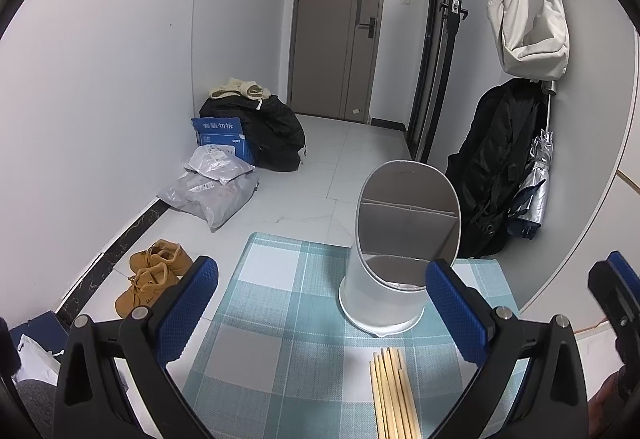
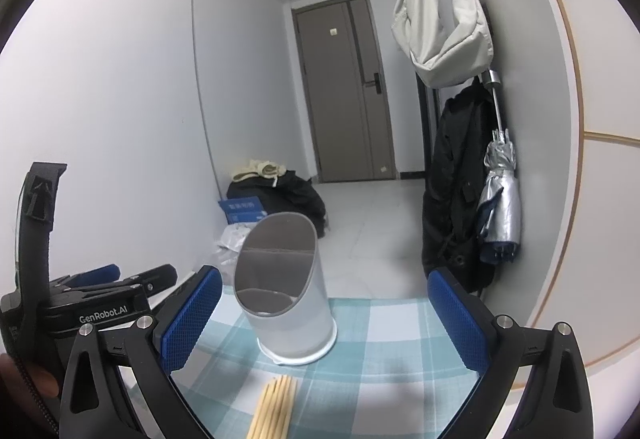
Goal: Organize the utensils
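Observation:
A white utensil holder (image 1: 384,291) (image 2: 288,311) with a slanted oval mouth and an inner divider stands upright on a blue-checked tablecloth (image 1: 280,319) (image 2: 380,351). Several wooden chopsticks (image 1: 394,395) (image 2: 274,409) lie bundled on the cloth just in front of it. My left gripper (image 1: 324,311) is open above the cloth, with the holder and chopsticks between its blue pads. My right gripper (image 2: 324,319) is open too, facing the holder, nothing in it. The left gripper's body (image 2: 100,303) shows at the left of the right wrist view.
The table ends just beyond the holder; the floor lies below. On the floor are brown shoes (image 1: 152,275), grey parcels (image 1: 212,191), a blue box (image 1: 222,137) and dark clothes (image 1: 272,131). A black coat (image 1: 496,167), umbrella (image 1: 534,191) and white bag (image 1: 528,23) hang at right.

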Available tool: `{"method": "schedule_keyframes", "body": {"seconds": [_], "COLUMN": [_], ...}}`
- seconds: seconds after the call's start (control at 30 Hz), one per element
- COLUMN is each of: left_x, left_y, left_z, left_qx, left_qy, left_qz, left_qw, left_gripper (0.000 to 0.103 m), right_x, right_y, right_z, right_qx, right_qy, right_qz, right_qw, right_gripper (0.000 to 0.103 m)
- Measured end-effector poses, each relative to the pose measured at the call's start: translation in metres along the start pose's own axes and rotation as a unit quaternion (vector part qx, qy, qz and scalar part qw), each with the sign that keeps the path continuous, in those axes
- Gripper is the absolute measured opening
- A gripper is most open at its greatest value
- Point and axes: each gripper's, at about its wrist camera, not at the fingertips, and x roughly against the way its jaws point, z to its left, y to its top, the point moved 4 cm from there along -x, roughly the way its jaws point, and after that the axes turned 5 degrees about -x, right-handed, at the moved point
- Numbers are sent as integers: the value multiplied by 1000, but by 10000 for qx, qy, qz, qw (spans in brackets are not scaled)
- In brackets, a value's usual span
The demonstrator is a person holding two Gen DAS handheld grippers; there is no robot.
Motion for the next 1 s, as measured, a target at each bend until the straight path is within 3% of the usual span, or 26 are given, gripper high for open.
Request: {"method": "schedule_keyframes", "body": {"seconds": [0.37,0.53,0.67,0.83,1.0], "left_x": [-3,-11,-20,-29,-40], "left_y": [0,-4,-6,-9,-12], "left_z": [0,5,16,32,46], "left_qx": [0,12,219,441,670], "left_qy": [-25,64,-78,32,83], "left_qz": [79,289,557,770,981], "left_qw": [10000,9996,9982,9960,9929], "left_gripper": [102,102,102,102,102], "right_x": [-3,-12,-32,-64,-102], "right_y": [-1,-6,-17,-46,-98], "right_z": [-3,-3,-7,-9,3], "right_qx": [-102,-105,-108,144,461], "right_qy": [41,4,-126,-266,-82], "right_qz": [95,409,1025,2017,3377], "right_qw": [9999,9991,9946,9790,9401], "right_gripper": [103,103,103,98,84]}}
